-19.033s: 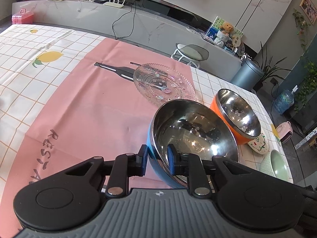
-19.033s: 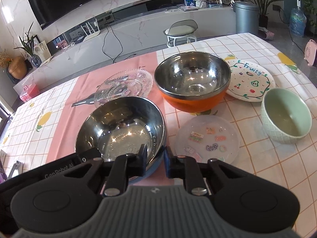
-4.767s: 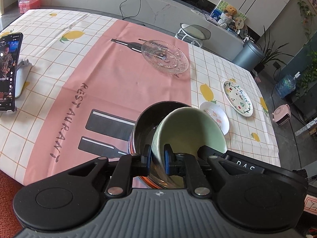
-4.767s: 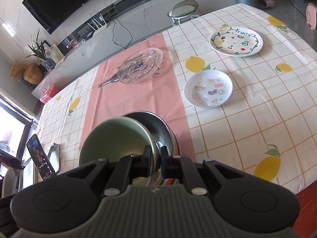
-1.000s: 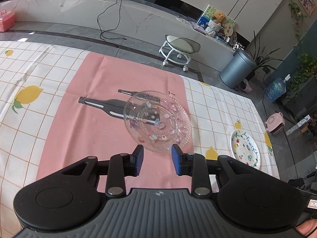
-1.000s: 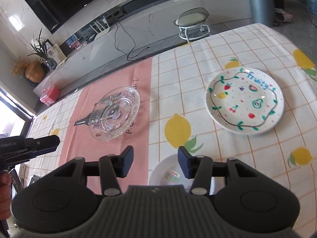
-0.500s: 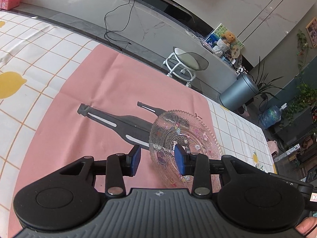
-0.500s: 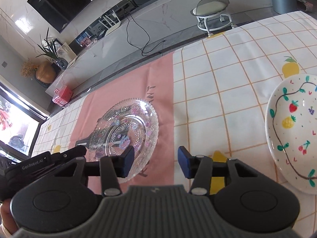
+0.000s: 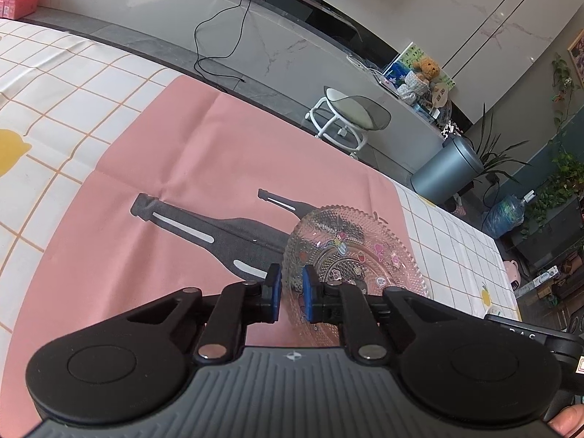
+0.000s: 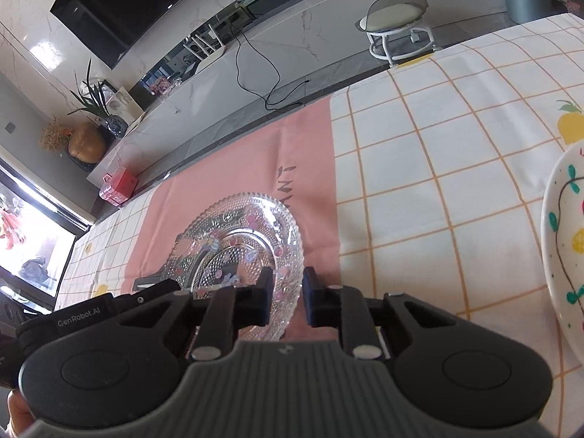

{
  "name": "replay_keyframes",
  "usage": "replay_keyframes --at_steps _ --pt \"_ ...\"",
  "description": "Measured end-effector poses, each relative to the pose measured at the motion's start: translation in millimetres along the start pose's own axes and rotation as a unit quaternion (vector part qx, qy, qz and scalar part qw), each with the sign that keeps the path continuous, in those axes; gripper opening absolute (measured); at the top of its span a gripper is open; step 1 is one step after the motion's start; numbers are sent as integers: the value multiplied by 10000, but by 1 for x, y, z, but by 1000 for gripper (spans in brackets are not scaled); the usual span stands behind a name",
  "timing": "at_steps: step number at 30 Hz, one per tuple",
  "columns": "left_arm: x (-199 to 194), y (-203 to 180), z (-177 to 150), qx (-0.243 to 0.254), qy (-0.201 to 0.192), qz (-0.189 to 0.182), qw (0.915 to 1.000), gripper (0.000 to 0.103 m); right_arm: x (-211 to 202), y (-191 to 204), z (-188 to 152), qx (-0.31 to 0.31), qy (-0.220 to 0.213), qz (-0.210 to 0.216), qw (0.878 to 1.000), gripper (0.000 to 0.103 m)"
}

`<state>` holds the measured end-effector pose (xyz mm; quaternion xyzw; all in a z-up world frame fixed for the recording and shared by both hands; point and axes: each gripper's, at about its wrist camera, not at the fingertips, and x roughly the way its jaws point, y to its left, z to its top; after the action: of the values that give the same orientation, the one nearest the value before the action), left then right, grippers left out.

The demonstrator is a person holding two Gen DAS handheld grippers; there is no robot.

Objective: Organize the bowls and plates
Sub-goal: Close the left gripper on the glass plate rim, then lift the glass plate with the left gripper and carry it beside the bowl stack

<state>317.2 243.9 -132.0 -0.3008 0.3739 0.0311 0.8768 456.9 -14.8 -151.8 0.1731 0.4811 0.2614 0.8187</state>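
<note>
A clear patterned glass plate [image 9: 350,255] lies on the pink runner; it also shows in the right wrist view [image 10: 237,244]. My left gripper [image 9: 291,294] straddles its left rim, jaws narrowed with a small gap, one pad on each side of the rim. My right gripper [image 10: 284,294] straddles the plate's right rim, jaws a little wider apart. The two grippers face each other across the plate. A white fruit-painted plate [image 10: 565,255] lies at the far right edge of the right wrist view.
The pink runner [image 9: 146,182] with printed bottles covers the table's middle, over a white checked cloth with lemons [image 10: 438,182]. The table's far edge is close behind the plate. A stool [image 9: 346,116] and a grey bin [image 9: 449,171] stand beyond it.
Both grippers have moved in onto the glass plate from either side and their jaws have narrowed around its rim. The plate looks slightly tilted.
</note>
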Motion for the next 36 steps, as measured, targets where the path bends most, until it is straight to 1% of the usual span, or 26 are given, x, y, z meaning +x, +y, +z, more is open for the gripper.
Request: replay_keyframes --at_steps 3,4,6,11,14,17,22,26,29,32,36 --pt "-1 -4 0 15 22 131 9999 12 -1 -1 0 147 15 -120 9998 8" --pt "-3 -5 0 43 24 169 9998 12 -1 -2 1 238 57 -106 9996 7" --pt "-8 -5 -1 55 -7 133 9999 10 -4 -5 1 417 170 -55 9990 6" --pt "-30 -6 -6 -77 -86 21 9999 10 -18 -6 -7 667 266 103 9974 6" --pt "-43 -12 -10 -83 -78 55 9999 10 -30 -3 -12 719 285 126 9969 7" --pt "-62 -23 -13 -122 -146 -1 9998 10 -47 0 -16 744 237 176 9968 6" --pt "-97 -50 -25 -46 -238 -99 9997 10 -87 3 -24 800 -14 293 9964 6" --pt "-125 -72 -38 4 -247 -223 9994 10 -130 1 -34 761 -194 321 9964 6" --pt "-147 -91 -54 114 -285 -324 9990 10 -166 -4 -49 783 -336 393 9956 6" --pt "-163 -109 -70 210 -238 -424 9986 10 -202 -16 -67 883 -486 490 9937 6" --pt "-177 -137 -97 466 -188 -600 9969 10 -247 -35 -93 992 -679 545 9913 6"
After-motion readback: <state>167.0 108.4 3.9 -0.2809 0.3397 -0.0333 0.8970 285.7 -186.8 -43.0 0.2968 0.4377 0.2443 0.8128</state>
